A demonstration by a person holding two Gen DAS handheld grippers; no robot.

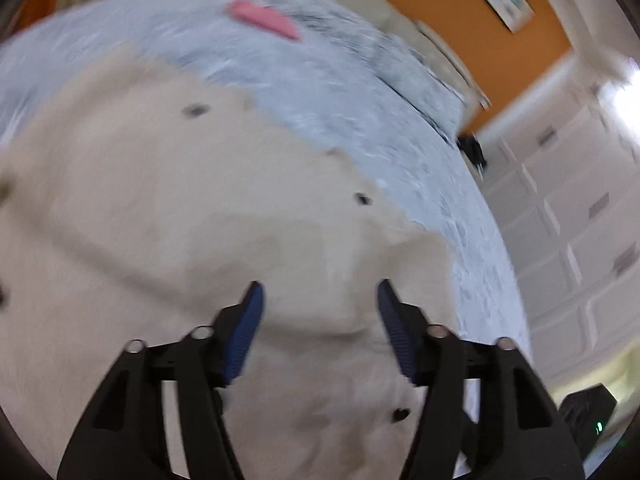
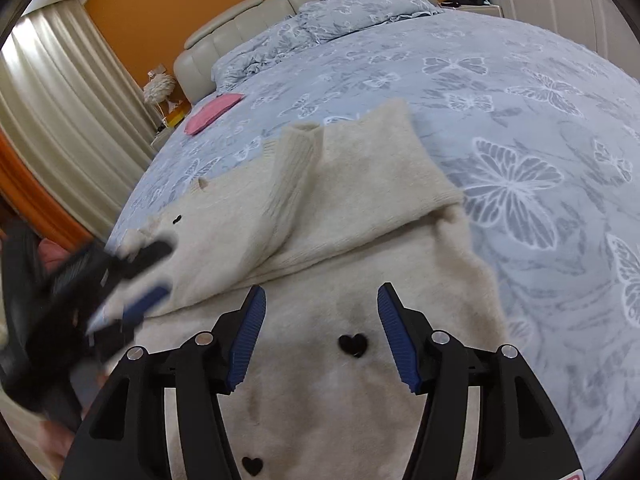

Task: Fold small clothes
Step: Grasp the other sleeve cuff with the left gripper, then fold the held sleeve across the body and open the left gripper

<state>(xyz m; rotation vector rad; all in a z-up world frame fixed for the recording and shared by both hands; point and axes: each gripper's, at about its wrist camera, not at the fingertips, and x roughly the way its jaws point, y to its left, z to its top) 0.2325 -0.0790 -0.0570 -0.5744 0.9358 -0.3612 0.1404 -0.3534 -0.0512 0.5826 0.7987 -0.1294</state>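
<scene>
A cream knit cardigan with small black heart buttons lies on the blue butterfly bedspread, one sleeve folded across its body. It fills the blurred left wrist view too. My right gripper is open and empty just above the cardigan's front. My left gripper is open and empty over the cardigan; it also shows blurred at the cardigan's left edge in the right wrist view.
A folded pink garment lies near the bed's far left edge, also in the left wrist view. Pillows and a padded headboard stand at the back. Curtains hang left; white wardrobe doors stand right.
</scene>
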